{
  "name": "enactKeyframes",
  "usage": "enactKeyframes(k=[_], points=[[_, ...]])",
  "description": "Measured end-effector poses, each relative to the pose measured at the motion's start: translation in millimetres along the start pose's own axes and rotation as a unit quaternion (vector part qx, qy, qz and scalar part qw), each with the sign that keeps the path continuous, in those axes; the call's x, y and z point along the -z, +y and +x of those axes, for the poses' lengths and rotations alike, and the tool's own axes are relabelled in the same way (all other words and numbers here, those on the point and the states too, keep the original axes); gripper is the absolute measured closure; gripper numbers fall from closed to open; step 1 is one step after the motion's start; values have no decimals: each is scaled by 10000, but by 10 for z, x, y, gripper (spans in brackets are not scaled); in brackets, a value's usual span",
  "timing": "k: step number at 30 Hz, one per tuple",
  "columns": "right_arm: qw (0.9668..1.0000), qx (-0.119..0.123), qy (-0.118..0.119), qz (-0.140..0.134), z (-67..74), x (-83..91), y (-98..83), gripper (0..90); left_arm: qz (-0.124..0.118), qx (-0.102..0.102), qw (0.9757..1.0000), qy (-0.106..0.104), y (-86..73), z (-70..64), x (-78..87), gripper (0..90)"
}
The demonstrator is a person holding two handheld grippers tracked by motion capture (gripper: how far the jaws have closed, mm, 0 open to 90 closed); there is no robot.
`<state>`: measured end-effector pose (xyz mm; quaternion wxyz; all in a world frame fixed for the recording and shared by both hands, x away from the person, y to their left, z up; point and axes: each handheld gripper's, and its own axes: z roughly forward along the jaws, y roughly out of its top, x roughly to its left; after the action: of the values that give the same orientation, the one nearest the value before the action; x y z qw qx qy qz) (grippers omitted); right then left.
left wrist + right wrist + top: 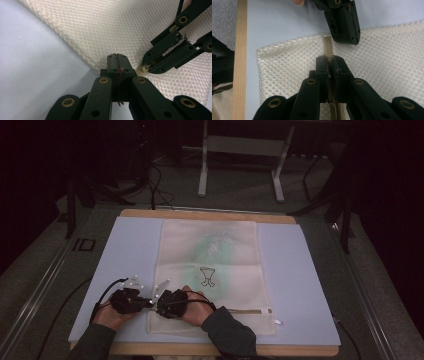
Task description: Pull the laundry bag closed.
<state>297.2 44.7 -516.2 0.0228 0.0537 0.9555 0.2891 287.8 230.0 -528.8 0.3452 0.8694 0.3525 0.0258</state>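
Fingers of the left gripper are pressed together on the mesh bag edge at the blue desk's seven o'clock, anchoring it, while the right gripper pinches the zipper pull beside it, likely to slide it.

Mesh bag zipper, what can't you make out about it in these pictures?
- Zipper pull: left gripper view, mostly covered by the right gripper.
- Zipper start: right gripper view, covered by the left gripper.
- Mesh bag near corner: high view, hidden under both hands.
- Bag contents: too faint through the mesh.
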Motion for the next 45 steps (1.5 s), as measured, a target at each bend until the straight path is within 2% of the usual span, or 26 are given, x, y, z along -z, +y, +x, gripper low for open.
enactKeyframes(k=[9, 16, 25, 30, 34, 40, 45], points=[[10000, 53, 62, 11, -14, 10, -14, 846, 7, -24, 10000, -20, 4, -6, -4, 900], [9999, 2, 134, -37, -36, 9, -28, 846, 12, -11, 10000, -25, 2, -5, -3, 900], [9966, -493, 630, -187, -171, -36, -50, 812, 15, 47, 10000, -8, 2, -4, -3, 900], [9947, -574, 804, -274, -180, -62, -41, 740, 20, 39, 10000, -4, 2, -5, -2, 900], [9966, -495, 632, -167, -162, -61, -15, 816, -2, 56, 10000, -37, -3, 4, -3, 900], [9981, -294, 538, -114, -157, -26, -25, 829, -1, 48, 10000, -60, -3, 10, -3, 900], [9990, -130, 429, 34, -143, 35, -57, 832, -3, 55, 10000, -65, -3, 11, -3, 900]])
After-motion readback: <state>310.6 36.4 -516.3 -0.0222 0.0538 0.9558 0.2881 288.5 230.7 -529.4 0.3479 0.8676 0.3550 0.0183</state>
